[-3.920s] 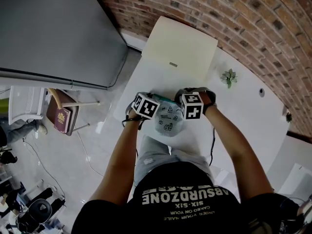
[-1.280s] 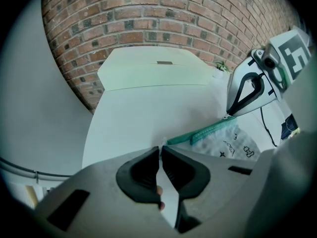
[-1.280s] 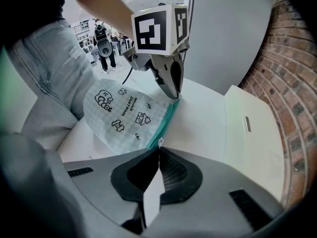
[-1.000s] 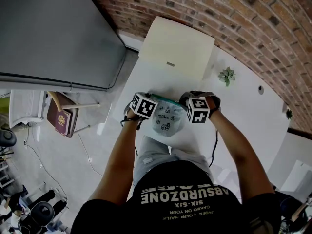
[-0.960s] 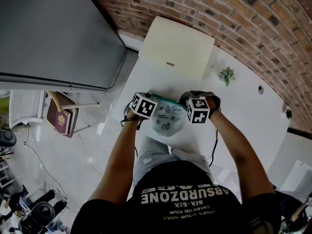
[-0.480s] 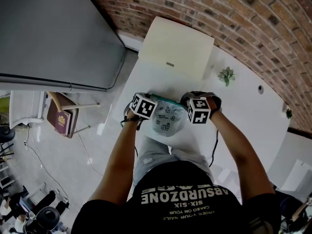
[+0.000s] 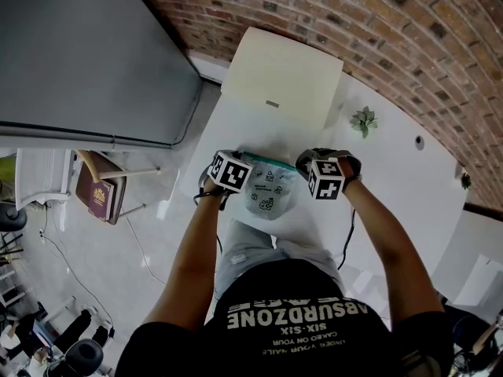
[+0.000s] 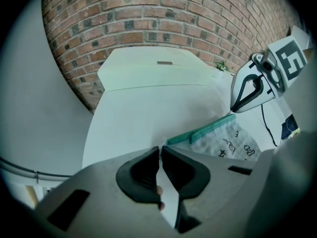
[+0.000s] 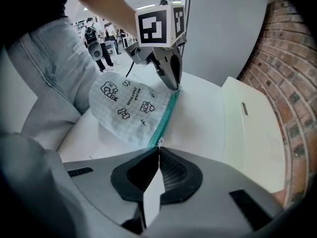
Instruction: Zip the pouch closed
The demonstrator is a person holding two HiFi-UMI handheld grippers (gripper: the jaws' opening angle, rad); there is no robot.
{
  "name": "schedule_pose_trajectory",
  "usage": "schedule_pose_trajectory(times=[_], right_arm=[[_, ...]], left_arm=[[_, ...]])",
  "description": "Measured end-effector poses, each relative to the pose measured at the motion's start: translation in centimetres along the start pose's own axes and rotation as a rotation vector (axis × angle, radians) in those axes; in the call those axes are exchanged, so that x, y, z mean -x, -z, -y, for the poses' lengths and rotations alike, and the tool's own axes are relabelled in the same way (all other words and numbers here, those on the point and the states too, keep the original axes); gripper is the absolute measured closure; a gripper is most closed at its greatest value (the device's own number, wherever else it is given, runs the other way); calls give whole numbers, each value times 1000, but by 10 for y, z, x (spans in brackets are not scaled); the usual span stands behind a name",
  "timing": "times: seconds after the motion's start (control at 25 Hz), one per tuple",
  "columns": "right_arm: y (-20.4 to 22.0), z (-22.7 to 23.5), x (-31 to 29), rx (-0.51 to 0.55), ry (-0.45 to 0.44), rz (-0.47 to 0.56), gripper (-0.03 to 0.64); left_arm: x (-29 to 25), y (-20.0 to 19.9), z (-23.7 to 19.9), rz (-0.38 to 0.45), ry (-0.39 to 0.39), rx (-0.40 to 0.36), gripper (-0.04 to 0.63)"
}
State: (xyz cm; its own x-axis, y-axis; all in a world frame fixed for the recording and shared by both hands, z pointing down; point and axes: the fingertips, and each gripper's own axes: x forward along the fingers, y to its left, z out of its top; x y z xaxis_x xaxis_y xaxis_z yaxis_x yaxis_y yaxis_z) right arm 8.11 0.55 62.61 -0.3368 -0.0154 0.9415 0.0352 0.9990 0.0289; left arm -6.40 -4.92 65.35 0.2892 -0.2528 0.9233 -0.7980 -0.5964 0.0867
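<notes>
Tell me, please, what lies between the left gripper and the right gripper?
The printed pouch, its teal zipper running from the left gripper to the right gripper; the head view shows it.

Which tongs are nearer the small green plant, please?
The right tongs, pinching the teal-zipped fabric pouch at its end toward the small green plant; the left tongs pinch the opposite end.

black shirt (image 7: pixel 291 289) — "absurdzone", "six-six"

Left hand-held gripper (image 8: pixel 160 148), right hand-held gripper (image 9: pixel 158 148) — angled down, jaws together, seemingly pinching.
</notes>
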Motion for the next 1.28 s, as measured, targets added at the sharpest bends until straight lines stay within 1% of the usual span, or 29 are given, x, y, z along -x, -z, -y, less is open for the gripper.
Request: schedule_pose_trajectory(times=[0.2, 0.36, 0.6, 0.68, 0.76, 1.0, 1.12, 1.28], right_arm=[[3, 0, 1, -28, 3, 12, 615], [2, -1, 4, -52, 5, 27, 615], [8, -4, -7, -104, 21, 17, 615], [12, -4, -14, -147, 34, 11, 615], [13, -3, -16, -206, 46, 27, 615], [13, 1, -14, -390, 78, 130, 615], [13, 2, -14, -423, 104, 142, 615], [14, 3, -14, -463, 126, 133, 615]], left_arm=[[0, 0, 0, -4, 0, 3, 571], [0, 0, -1, -6, 15, 22, 571], [1, 0, 0, -10, 8, 12, 571], [0, -1, 0, -12, 8, 6, 570], [0, -1, 1, -9, 5, 7, 571], [1, -1, 0, 6, 7, 16, 571], [1, 0, 0, 4, 15, 17, 571], [0, -1, 0, 9, 9, 11, 571]])
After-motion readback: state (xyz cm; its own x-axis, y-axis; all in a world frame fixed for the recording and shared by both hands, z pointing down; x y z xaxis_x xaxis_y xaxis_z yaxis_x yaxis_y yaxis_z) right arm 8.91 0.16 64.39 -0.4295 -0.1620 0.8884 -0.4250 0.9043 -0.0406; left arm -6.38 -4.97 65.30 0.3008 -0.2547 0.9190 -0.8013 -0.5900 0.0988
